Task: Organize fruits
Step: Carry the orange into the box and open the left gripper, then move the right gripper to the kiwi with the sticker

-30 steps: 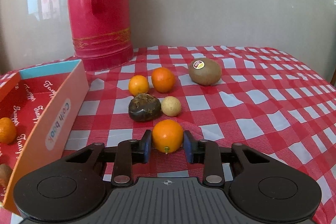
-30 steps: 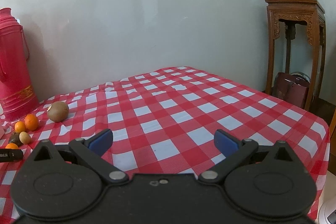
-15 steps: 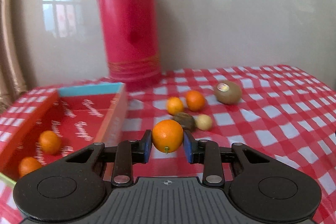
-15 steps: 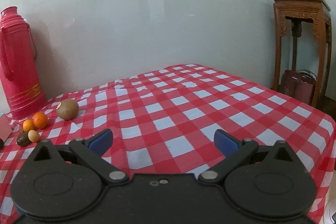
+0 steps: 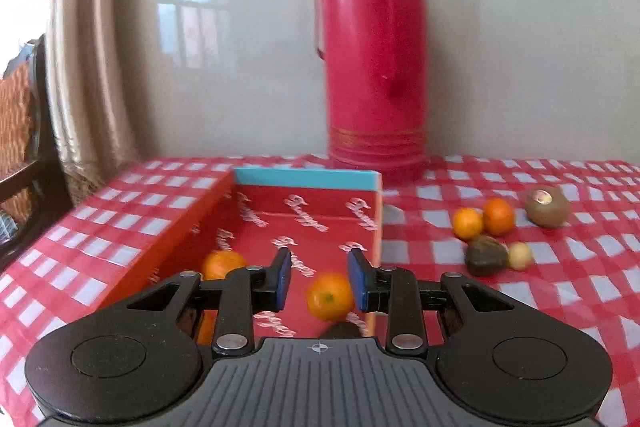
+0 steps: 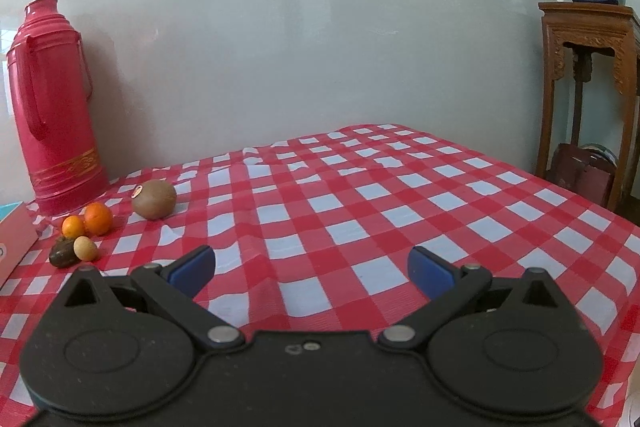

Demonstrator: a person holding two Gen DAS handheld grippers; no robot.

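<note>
My left gripper (image 5: 320, 281) is open above the red box (image 5: 304, 223). A small orange (image 5: 330, 295) is below and between its fingers, free of the pads, inside the box. Another orange (image 5: 222, 263) and a dark fruit (image 5: 344, 330) lie in the box too. On the cloth to the right lie two oranges (image 5: 482, 221), a kiwi (image 5: 547, 206), a dark fruit (image 5: 486, 261) and a pale small fruit (image 5: 519, 255). The same group shows in the right wrist view, with the kiwi (image 6: 154, 204) at left. My right gripper (image 6: 312, 269) is open and empty over the cloth.
A tall red thermos (image 5: 374, 67) stands behind the box by the wall; it also shows in the right wrist view (image 6: 52, 115). A wooden stand (image 6: 584, 75) with a potted plant is off the table's right side. A chair (image 5: 20, 155) is at far left.
My left gripper carried the orange left over the box and opened; the orange has left the pads and is down in the box. The right gripper turned slightly left, staying open.
</note>
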